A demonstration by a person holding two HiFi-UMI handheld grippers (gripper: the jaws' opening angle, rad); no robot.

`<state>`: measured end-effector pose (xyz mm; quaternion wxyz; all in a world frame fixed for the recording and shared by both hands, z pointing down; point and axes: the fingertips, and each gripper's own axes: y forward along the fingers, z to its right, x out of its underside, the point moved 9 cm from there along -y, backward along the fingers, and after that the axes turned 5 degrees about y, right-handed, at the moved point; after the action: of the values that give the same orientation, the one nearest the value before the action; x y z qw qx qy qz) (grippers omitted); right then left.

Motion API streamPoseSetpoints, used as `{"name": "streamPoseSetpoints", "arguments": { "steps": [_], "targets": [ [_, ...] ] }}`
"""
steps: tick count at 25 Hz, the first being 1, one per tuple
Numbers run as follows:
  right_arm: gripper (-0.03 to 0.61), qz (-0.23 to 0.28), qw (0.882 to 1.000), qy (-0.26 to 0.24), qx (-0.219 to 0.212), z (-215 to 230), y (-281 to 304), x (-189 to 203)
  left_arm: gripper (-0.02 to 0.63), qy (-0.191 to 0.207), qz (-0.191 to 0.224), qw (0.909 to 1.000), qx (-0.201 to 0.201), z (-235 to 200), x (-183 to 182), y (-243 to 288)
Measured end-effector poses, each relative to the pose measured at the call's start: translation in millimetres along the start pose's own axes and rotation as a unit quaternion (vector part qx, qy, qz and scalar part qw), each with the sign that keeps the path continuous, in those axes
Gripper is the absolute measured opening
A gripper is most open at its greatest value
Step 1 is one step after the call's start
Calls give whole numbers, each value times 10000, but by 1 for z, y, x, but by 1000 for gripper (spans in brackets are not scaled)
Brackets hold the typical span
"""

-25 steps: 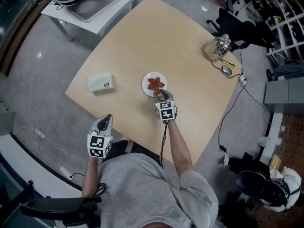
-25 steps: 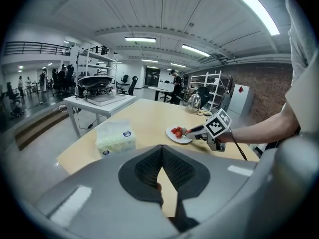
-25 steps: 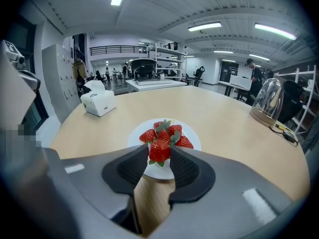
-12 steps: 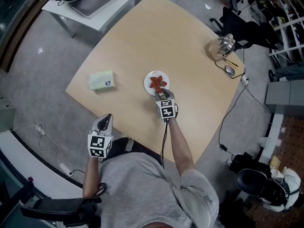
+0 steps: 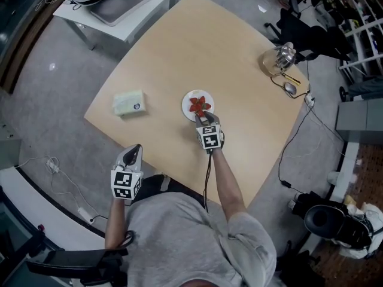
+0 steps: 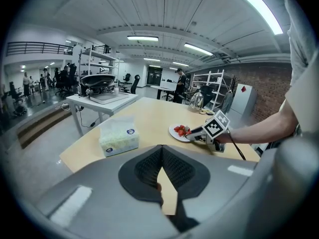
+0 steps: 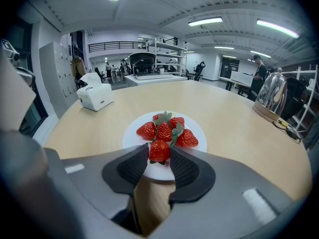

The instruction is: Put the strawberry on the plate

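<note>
A white plate on the tan table holds several strawberries. My right gripper is shut on one more strawberry, held just over the plate's near rim. The head view shows that gripper at the near edge of the plate. My left gripper hangs at the table's near edge, well left of the plate, with its jaws together and nothing between them. From the left gripper view the plate and the right gripper lie ahead to the right.
A tissue box lies on the table left of the plate. A glass dome on a wooden base stands at the far right corner, with cables beside it. A grey side table with a tray is beyond the far left edge.
</note>
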<state>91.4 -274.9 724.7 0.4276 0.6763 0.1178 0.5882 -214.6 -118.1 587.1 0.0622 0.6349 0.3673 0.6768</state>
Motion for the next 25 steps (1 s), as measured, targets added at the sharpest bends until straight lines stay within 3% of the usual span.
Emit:
{"name": "streamPoseSetpoints", "arguments": {
  "steps": [13,19,25],
  "targets": [
    [222,115,9998,165,-50,-2,-5,-1,20,78,74,9999,66,4,-4,-2],
    [214,311,9992,248,44,-5,-21,-5,20,140,160,9997,125,6,-8,-5],
    [158,608,9973,353,208,-6,-49,-6,20,265,288,9988,293,14,-13,-5]
  ]
}}
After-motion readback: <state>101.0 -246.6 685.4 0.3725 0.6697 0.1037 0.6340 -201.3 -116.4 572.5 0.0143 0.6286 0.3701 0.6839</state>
